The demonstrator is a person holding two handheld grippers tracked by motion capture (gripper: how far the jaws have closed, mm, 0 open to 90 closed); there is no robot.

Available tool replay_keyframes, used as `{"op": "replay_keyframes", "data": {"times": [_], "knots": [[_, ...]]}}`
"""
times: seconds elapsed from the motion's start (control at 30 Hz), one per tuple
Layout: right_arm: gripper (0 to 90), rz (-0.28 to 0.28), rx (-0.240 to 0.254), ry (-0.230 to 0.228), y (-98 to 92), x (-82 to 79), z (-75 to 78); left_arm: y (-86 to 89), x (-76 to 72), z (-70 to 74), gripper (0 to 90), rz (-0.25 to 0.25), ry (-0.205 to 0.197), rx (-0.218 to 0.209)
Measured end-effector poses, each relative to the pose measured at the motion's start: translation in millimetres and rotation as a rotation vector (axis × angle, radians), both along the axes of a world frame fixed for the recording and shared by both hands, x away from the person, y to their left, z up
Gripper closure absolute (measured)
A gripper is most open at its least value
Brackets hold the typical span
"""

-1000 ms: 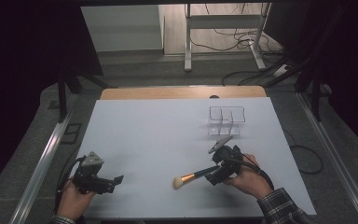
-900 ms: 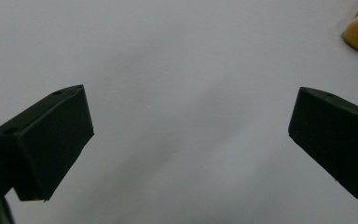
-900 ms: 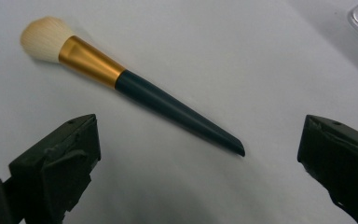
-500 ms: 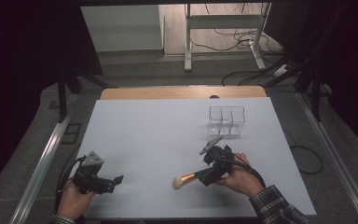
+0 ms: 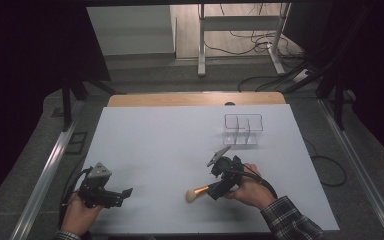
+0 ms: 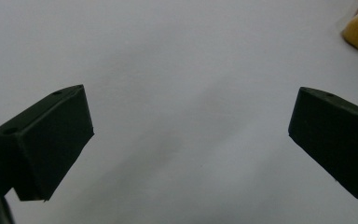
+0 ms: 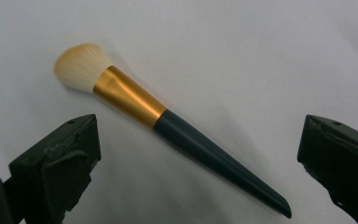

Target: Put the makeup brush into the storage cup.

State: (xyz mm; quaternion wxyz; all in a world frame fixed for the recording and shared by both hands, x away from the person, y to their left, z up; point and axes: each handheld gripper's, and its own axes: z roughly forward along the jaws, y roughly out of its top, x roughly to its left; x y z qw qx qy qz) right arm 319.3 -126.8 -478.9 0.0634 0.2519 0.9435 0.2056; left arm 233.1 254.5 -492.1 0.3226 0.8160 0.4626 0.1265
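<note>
While the makeup brush [image 7: 168, 123] lies flat on the white table [image 5: 170, 145] between the wide-open, empty jaws of the right gripper [image 7: 198, 163], the dark handle should be squarely straddled before closing. The left gripper [image 6: 191, 140] is held open and empty nearby. Farther off stands the clear organizer [image 5: 243, 130]. Since half a second ago, the right gripper has been lowered over the brush.

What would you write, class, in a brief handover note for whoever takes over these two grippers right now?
Right gripper: open, jaws either side of the makeup brush with dark handle, gold ferrule and pale bristles, which lies flat on the white table, not yet gripped.
Left gripper: open, idle at the near left.
Clear plastic divided organiser: far right, looks empty.
Left to do: grip the brush; it probably goes into the organiser.
</note>
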Motion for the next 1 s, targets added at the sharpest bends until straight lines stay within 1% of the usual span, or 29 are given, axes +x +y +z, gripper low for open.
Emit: {"op": "replay_keyframes", "data": {"times": [0.13, 0.37, 0.43, 0.57, 0.63, 0.67, 0.8, 0.97, 1.0], "knots": [[0.0, 0.012, -0.007, 0.008, 4.4, 0.9, -1.4, 0.2, 0.0, 0.0, 0.4, 0.0, 0.001, -0.003], [0.8, 0.028, -0.013, 0.007, 13.5, 1.2, -2.8, 0.1, 0.1, -0.1, 0.4, -0.001, 0.002, -0.002], [0.8, 0.029, -0.012, 0.011, 14.4, 2.0, -3.7, 0.2, 0.1, -0.2, 0.4, -0.002, 0.003, -0.002], [1.3, 0.039, -0.027, 0.01, 14.6, 3.1, -6.7, 0.0, 0.1, -0.3, 0.4, -0.003, 0.005, -0.002], [1.6, 0.035, -0.026, 0.014, 15.1, 2.7, -7.5, 0.0, 0.1, -0.3, 0.4, -0.003, 0.005, -0.001], [2.0, 0.044, -0.032, 0.013, 14.9, 2.9, -8.6, 0.0, 0.1, -0.3, 0.4, -0.004, 0.006, -0.001], [5.0, 0.053, -0.042, 0.017, 15.2, 2.9, -13.1, -0.4, 0.1, -0.5, 0.4, -0.006, 0.007, 0.001], [7.0, 0.06, -0.045, 0.024, 15.2, 3.6, -17.3, -0.6, 0.2, -0.8, 0.4, -0.008, 0.009, 0.003], [7.6, 0.069, -0.047, 0.025, 15.8, 3.7, -19.5, -0.6, 0.2, -0.8, 0.4, -0.008, 0.01, 0.003]]}}
